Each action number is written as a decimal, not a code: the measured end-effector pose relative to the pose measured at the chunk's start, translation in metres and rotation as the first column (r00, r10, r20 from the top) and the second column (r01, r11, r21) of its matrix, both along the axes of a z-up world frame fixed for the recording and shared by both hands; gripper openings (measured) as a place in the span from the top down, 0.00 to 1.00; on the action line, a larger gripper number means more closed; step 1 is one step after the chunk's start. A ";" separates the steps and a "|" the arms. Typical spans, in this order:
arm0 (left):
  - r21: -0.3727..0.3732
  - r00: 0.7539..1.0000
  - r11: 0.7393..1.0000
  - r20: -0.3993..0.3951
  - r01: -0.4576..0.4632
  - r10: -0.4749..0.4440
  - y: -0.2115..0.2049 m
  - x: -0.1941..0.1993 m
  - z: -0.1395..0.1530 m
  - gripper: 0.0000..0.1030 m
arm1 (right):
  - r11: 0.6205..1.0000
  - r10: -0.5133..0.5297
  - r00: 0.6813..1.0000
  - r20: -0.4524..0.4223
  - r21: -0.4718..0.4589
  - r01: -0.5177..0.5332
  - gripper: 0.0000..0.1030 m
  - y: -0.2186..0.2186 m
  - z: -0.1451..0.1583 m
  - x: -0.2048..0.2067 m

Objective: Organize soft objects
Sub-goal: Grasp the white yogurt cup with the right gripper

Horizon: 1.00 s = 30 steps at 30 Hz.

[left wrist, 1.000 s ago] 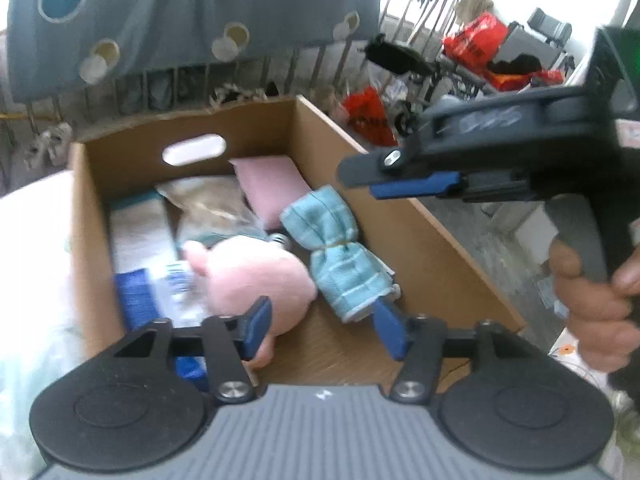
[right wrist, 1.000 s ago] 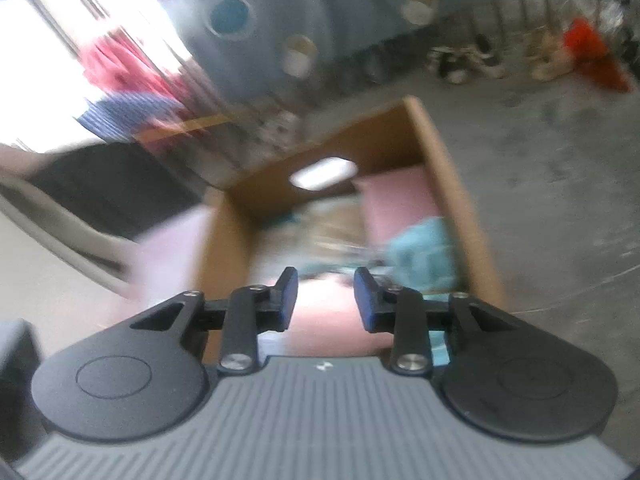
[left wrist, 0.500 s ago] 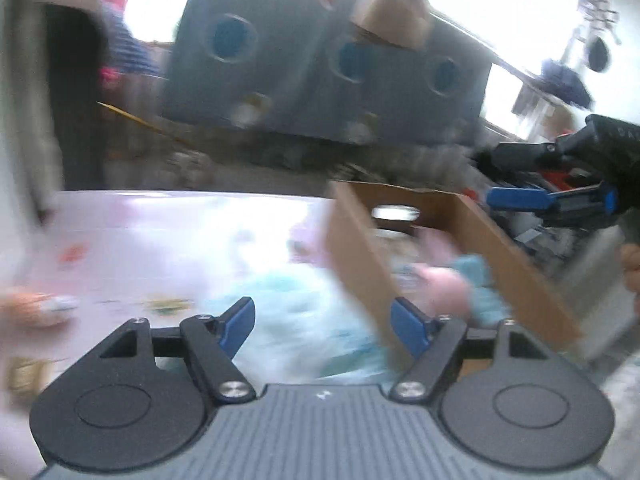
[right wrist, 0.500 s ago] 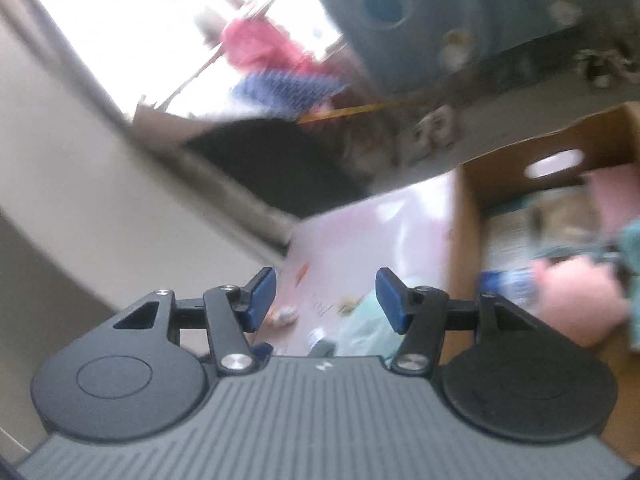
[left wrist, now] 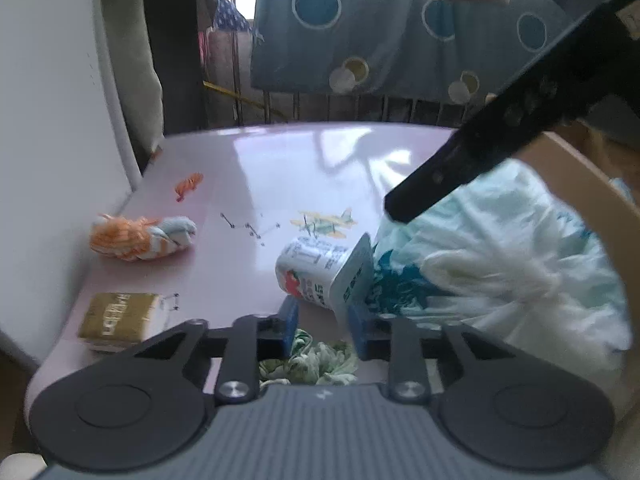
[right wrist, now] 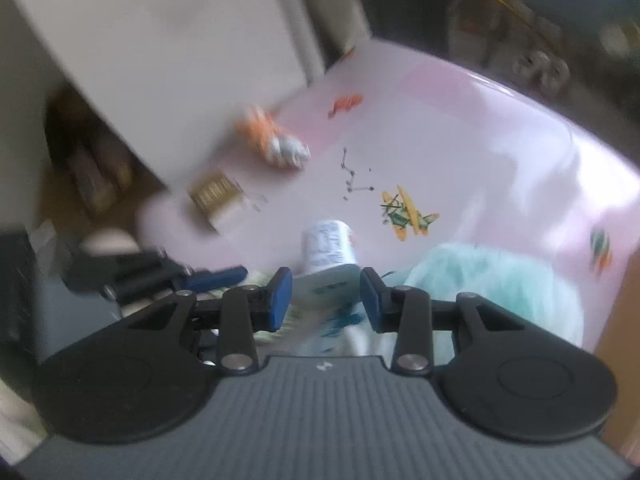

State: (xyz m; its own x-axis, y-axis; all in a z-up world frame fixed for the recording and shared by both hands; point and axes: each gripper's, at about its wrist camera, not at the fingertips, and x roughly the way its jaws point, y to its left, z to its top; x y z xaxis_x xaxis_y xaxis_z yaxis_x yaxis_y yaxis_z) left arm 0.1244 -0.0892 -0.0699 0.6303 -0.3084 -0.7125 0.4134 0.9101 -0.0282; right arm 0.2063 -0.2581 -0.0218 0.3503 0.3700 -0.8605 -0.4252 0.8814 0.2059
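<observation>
My left gripper [left wrist: 322,330] is open and empty, low over the pink table [left wrist: 280,168], above a green and white knotted cloth [left wrist: 316,364]. A white yogurt cup [left wrist: 320,272] lies on its side just ahead. A large pale blue fluffy cloth [left wrist: 512,264] is heaped to the right against the cardboard box [left wrist: 588,184]. An orange and white knotted cloth [left wrist: 140,236] lies at the far left. My right gripper [right wrist: 324,294] is open and empty, above the cup [right wrist: 330,248] and the blue cloth [right wrist: 496,288]. The right gripper's body crosses the left wrist view at upper right.
A small brown and white packet [left wrist: 120,320] lies near the table's front left corner. A white panel [left wrist: 52,120] stands along the left edge. A blue dotted sheet [left wrist: 400,28] hangs on a railing behind the table. The left gripper's fingers [right wrist: 216,276] show in the right wrist view.
Both grippers have swung left from the cardboard box to the pink table. They now hover over the yogurt cup and cloths. Both stay empty.
</observation>
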 end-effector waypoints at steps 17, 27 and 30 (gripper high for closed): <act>-0.122 0.994 0.992 -0.108 0.008 -0.021 0.012 0.040 -0.037 0.93 | 0.982 0.172 0.982 -0.083 -0.067 -0.178 0.75 0.020 -0.070 0.041; -0.301 0.990 0.952 -0.139 -0.055 0.013 0.040 0.054 -0.004 0.98 | 0.969 0.087 0.992 -0.093 0.238 -0.063 0.95 0.018 -0.054 0.059; -0.250 0.994 0.967 -0.110 -0.049 0.022 0.031 0.052 0.003 0.98 | 0.965 0.074 0.994 -0.076 0.258 -0.052 0.95 0.022 -0.046 0.061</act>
State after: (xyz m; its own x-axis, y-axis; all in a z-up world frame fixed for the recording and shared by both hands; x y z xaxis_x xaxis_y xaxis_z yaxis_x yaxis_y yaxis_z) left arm 0.1764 -0.0579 -0.0665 0.5694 -0.4648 -0.6780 0.3629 0.8822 -0.3001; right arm 0.2671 -0.2357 -0.0679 0.2495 0.5999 -0.7602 -0.4494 0.7671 0.4578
